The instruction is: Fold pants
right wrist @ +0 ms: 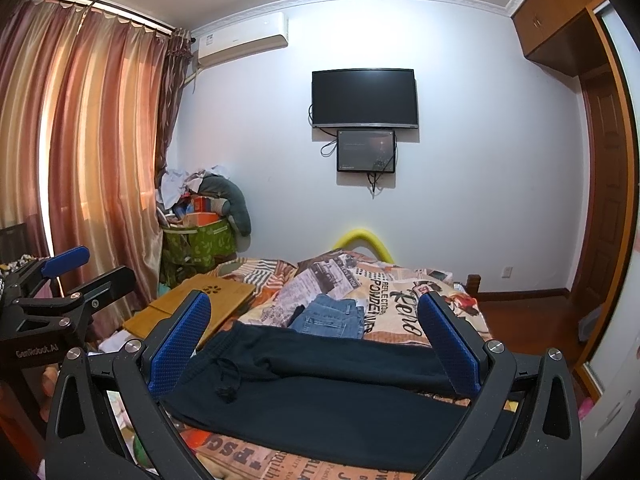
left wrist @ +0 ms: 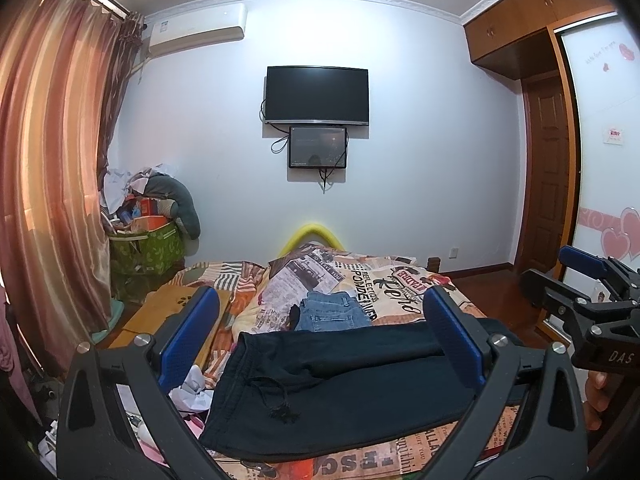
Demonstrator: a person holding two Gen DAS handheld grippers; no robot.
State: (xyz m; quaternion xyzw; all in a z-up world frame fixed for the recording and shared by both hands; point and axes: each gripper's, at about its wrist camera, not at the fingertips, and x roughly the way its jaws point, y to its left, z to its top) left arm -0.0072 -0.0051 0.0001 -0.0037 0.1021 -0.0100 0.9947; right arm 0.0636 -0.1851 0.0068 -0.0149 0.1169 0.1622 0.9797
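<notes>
The left gripper fills the bottom of the left wrist frame, its blue pads spread wide and grasping nothing. The right gripper sits the same way at the bottom of the right wrist frame, pads wide apart and empty. Each gripper also shows in the other's view: the right one at the right edge of the left frame, the left one at the left edge of the right frame, both held above the bed and clear of the cloth.

Between the pads in both frames lie the pants, black, flat across the lower centre on the bed. Their waistband is at the left, with a drawstring lying loose on the fabric. One leg lies folded over the other, running toward the right.

Just beyond the pants, mid-frame, is a folded pair of jeans on the printed bedcover. To the left of the bed sits a wooden tray. Further back at left, a green bag piled with clutter stands beside the curtain. A TV hangs at centre on the far wall, with a smaller screen beneath it and an air conditioner at upper left. A wardrobe occupies the upper right.
</notes>
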